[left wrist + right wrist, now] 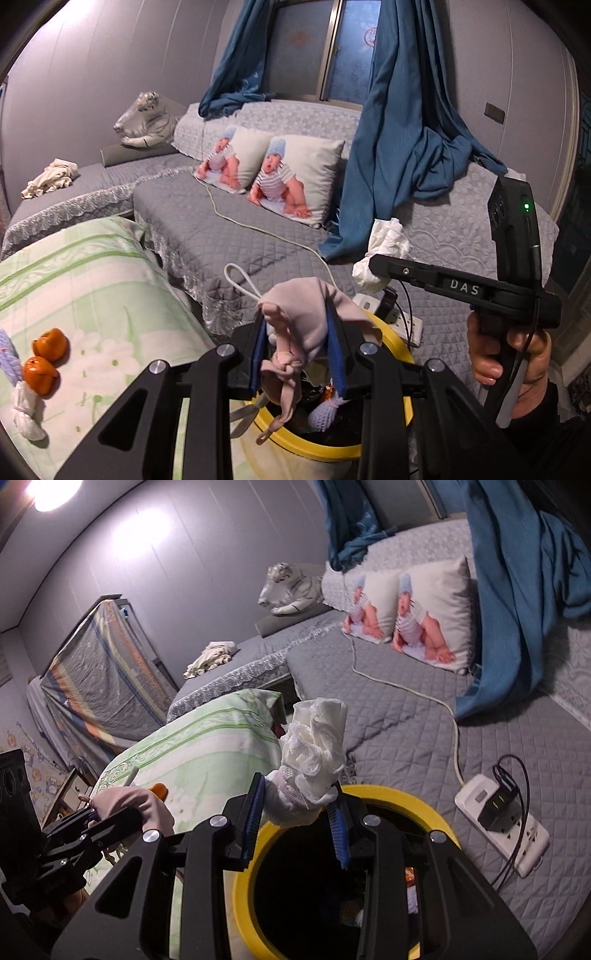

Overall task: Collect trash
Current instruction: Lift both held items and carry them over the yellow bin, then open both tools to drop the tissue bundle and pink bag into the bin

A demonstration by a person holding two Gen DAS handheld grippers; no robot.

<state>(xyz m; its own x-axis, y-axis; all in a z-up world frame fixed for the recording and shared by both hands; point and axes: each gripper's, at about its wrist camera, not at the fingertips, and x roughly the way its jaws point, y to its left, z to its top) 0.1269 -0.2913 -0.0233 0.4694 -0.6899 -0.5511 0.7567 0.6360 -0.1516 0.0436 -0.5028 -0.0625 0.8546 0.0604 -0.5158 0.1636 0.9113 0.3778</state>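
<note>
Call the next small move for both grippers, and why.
Probably open the left gripper first: its pink cloth already hangs over the yellow-rimmed bin, with scraps inside. The right gripper, shut on a white wad, sits at the rim's far edge, so it likely needs a nudge inward before releasing.
</note>
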